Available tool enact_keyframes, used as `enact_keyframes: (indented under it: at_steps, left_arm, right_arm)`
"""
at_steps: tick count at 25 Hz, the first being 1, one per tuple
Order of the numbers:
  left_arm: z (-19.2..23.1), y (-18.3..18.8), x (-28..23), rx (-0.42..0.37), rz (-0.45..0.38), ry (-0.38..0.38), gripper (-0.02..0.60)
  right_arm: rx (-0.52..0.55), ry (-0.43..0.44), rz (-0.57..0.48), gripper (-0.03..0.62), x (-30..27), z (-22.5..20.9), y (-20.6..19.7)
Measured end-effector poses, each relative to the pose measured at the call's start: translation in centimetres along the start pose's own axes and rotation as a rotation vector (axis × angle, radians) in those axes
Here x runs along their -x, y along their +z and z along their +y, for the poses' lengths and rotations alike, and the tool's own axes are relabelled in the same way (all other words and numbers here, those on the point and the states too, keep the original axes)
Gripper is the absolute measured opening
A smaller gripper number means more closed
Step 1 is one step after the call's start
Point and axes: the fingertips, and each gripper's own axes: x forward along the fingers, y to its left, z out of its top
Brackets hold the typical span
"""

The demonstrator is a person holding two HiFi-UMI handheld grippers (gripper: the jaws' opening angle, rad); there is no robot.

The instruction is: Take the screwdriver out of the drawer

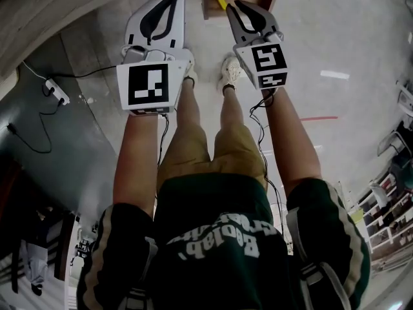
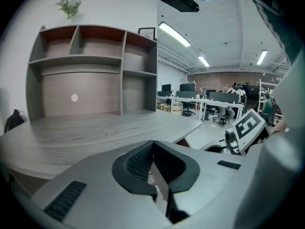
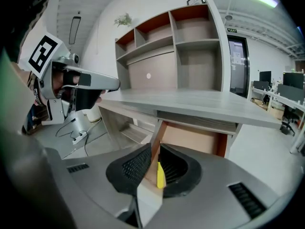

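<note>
Slim yellow screwdriver (image 3: pixel 160 174), wood-grain drawer (image 3: pixel 200 140)

- Left gripper view: close beside desk (image 2: pixel 95 128), just above its top, facing shelf unit (image 2: pixel 95 66).
- Right gripper view: near, below desk top, facing drawer (image 3: pixel 190 140); shares desk, shelf unit.
- Head view: overhead, steeply down before desk.
</note>
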Motion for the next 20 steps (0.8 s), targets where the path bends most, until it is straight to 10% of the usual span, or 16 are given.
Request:
enact_keyframes:
  at_steps: [4,20]
  left_arm:
    - [0.5,-1.2,-0.6,0.001,0.015,0.003,0.018]
    - [2.7,-4.3,-2.8,0.037,0.035,0.006,0.018]
  right_arm:
    - [0.010,0.002,0.038,0.144,-1.7,-0.4,-1.7]
    - [0.076,-0.061,0.143,0.146,-7.7,-1.7,-6.4]
